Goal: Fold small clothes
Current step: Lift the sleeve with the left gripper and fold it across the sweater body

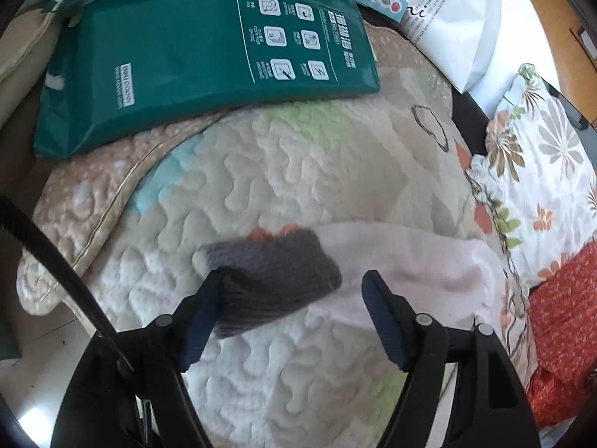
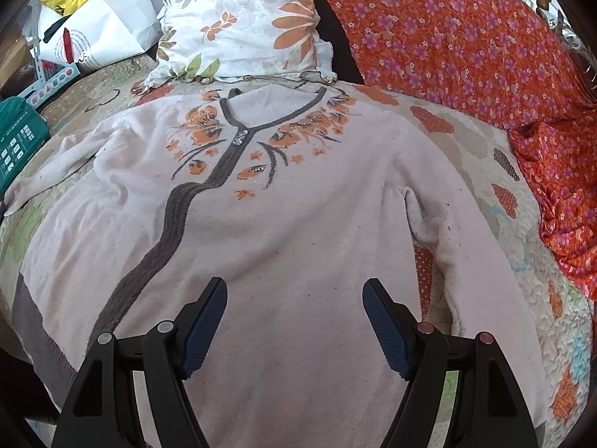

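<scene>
A pale pink sweater (image 2: pixel 298 201) with grey trim and orange flower print lies face up, spread on a quilted bed cover (image 2: pixel 462 138). My right gripper (image 2: pixel 294 291) is open above its lower body, jaws wide apart, holding nothing. In the left wrist view the sweater's sleeve (image 1: pixel 403 261) lies on the quilt, ending in a grey cuff (image 1: pixel 276 272). My left gripper (image 1: pixel 294 283) is open around the cuff; its left finger (image 1: pixel 209 298) touches the cuff's edge. The cuff looks blurred.
A green paper pack (image 1: pixel 194 59) lies on the quilt beyond the sleeve. A white shopping bag (image 1: pixel 459 18) stands behind it. A floral pillow (image 2: pixel 242 22) sits above the sweater's collar, and an orange floral cloth (image 2: pixel 466 44) covers the right side.
</scene>
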`<state>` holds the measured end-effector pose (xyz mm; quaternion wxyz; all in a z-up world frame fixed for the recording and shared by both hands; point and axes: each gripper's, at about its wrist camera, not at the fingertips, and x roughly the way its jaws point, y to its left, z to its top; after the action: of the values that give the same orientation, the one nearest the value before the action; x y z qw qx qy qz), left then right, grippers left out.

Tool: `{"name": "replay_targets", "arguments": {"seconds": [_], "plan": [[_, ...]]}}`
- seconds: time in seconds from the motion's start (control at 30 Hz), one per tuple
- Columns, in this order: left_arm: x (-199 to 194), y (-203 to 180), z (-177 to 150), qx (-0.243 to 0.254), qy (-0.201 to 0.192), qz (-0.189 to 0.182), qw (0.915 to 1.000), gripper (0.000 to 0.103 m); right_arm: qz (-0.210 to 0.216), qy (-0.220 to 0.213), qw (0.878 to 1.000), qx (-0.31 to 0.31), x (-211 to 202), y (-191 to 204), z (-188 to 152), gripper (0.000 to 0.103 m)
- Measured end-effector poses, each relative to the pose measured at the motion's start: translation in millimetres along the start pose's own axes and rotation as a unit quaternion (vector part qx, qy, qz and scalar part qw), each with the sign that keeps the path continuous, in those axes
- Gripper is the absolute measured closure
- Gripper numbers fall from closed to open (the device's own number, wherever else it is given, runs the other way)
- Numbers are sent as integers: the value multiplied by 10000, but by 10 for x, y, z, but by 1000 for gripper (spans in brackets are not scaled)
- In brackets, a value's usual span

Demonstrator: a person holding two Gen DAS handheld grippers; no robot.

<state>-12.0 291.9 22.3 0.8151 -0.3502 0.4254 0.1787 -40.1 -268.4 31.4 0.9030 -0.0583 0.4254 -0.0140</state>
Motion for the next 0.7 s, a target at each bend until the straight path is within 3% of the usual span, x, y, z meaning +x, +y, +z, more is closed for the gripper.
{"name": "replay_targets", "arguments": {"seconds": [0.03,0.07,0.1,0.13,0.23,0.3,0.37,0.47,0.53,0.6,0.63,0.7], "plan": [[20,-58,12,128,-54,109,9998,30,-17,-6,10000,-35,-2,12,-1,24],[12,-96,20,301,-93,183,9993,38,-35,-12,10000,-58,-6,25,-3,24],[4,-189,11,587,-138,275,9978,73,-54,-22,9999,-84,-11,37,-4,24],[-3,-270,5,850,-116,300,9959,91,-85,-50,9999,-123,-25,50,-2,24],[-73,-426,-28,987,-17,-57,9951,98,-166,-179,9995,-180,-95,59,22,24],[-156,-637,-104,1005,166,-629,9928,98,-194,-309,9992,-149,-177,22,65,24],[-253,-974,-207,1091,360,-1167,9865,98,-247,-481,9985,-37,-285,-58,116,24],[-369,-1663,-408,1429,560,-1873,9702,99,-334,-669,9969,256,-416,-269,190,24],[-455,-2287,-618,1955,622,-2213,9534,99,-401,-705,9955,493,-460,-443,218,24],[-507,-2961,-924,2497,840,-2663,9272,99,-454,-698,9941,701,-471,-587,230,24],[-522,-3320,-1141,2837,1070,-3007,9043,99,-459,-659,9929,878,-460,-698,225,24],[-544,-3786,-1507,3432,1492,-3325,8657,91,-442,-565,9911,1125,-430,-839,213,24]]}}
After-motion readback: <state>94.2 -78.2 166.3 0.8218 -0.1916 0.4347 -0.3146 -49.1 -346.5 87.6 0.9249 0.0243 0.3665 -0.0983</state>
